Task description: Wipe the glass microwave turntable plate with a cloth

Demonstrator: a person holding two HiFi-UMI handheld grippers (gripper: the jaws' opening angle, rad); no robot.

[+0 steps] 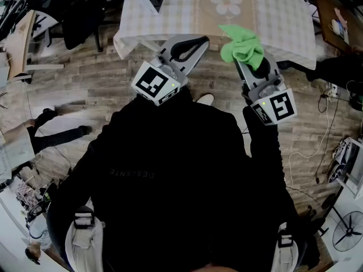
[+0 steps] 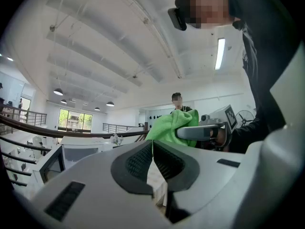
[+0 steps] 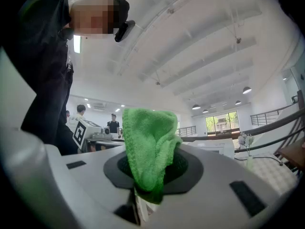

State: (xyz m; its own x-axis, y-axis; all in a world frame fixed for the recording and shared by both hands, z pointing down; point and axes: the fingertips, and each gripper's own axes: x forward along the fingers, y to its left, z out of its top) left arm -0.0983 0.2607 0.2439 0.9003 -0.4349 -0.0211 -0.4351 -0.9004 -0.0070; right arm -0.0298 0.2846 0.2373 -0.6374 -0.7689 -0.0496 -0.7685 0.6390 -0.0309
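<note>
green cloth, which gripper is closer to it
Right. The right gripper is clamped on the green cloth; the left gripper sits apart to its left, shut and empty.

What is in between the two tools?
In the head view, only wooden floor and the tablecloth's edge show between the left tool and the right tool, which grips the green cloth.

Table (image 1: 272, 16) ahead; cloth (image 1: 241, 45) in right tongs (image 1: 251, 63); left tongs (image 1: 198, 41) alongside.

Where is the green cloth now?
Head view, upper right: the green cloth is clamped in the right gripper, raised by the table edge, beside the shut left gripper.
</note>
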